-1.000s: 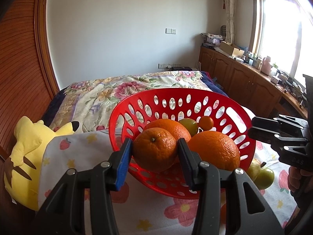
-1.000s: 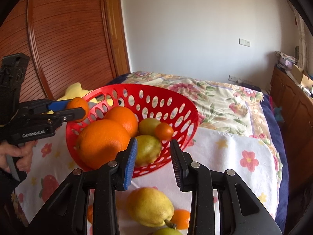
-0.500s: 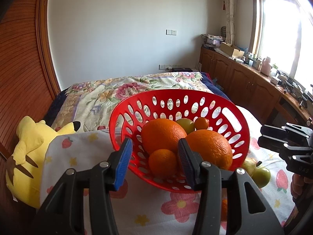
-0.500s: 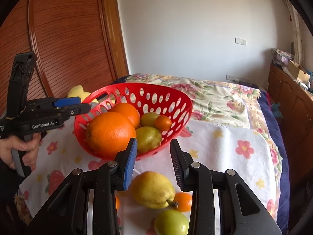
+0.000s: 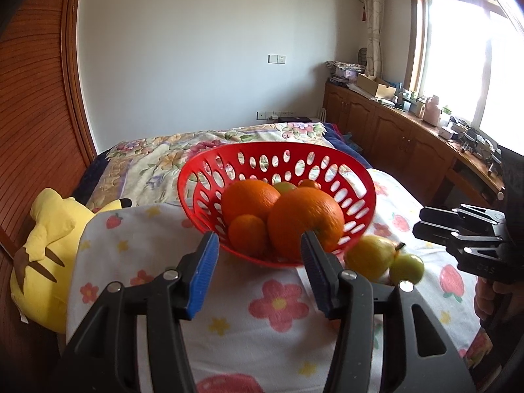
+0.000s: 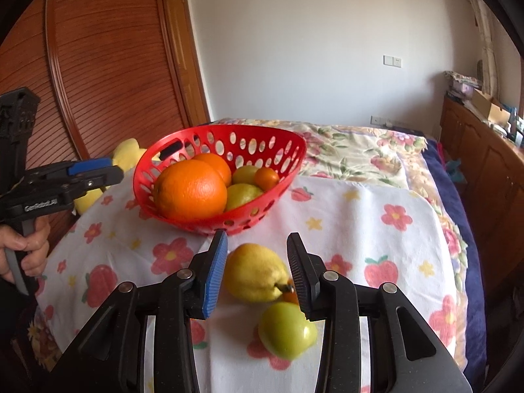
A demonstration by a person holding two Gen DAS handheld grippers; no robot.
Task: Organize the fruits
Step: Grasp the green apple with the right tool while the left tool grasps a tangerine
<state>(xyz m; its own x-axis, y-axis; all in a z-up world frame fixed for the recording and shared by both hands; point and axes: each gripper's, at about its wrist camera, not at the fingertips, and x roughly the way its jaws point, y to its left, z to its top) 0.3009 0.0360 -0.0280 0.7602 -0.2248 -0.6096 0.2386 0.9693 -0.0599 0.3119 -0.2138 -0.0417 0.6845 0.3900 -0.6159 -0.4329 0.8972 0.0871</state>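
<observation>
A red perforated basket (image 5: pixel 209 177) (image 6: pixel 288 150) on a flowered cloth holds two big oranges (image 5: pixel 304 219) (image 6: pixel 190 190), a small orange (image 5: pixel 247 234), green-yellow fruits (image 6: pixel 242 195) and a small tomato-like fruit (image 6: pixel 267 178). My left gripper (image 5: pixel 258 275) is open and empty, just in front of the basket. My right gripper (image 6: pixel 257 268) is open, its jaws on either side of a yellow pear (image 6: pixel 253 271) (image 5: pixel 370 257) lying on the cloth. A green apple (image 6: pixel 286 329) (image 5: pixel 406 267) and a small orange fruit (image 6: pixel 290 293) lie beside the pear.
A yellow plush toy (image 5: pixel 46 249) lies at the cloth's left edge. The floral bedspread (image 6: pixel 360 154) stretches behind the basket. Wooden cabinets (image 5: pixel 393 131) line the right wall and a wooden door (image 6: pixel 98 65) stands at the left.
My left gripper let the small orange go into the basket, opened and drew back. My right gripper backed away from the basket and dropped around the yellow pear.
</observation>
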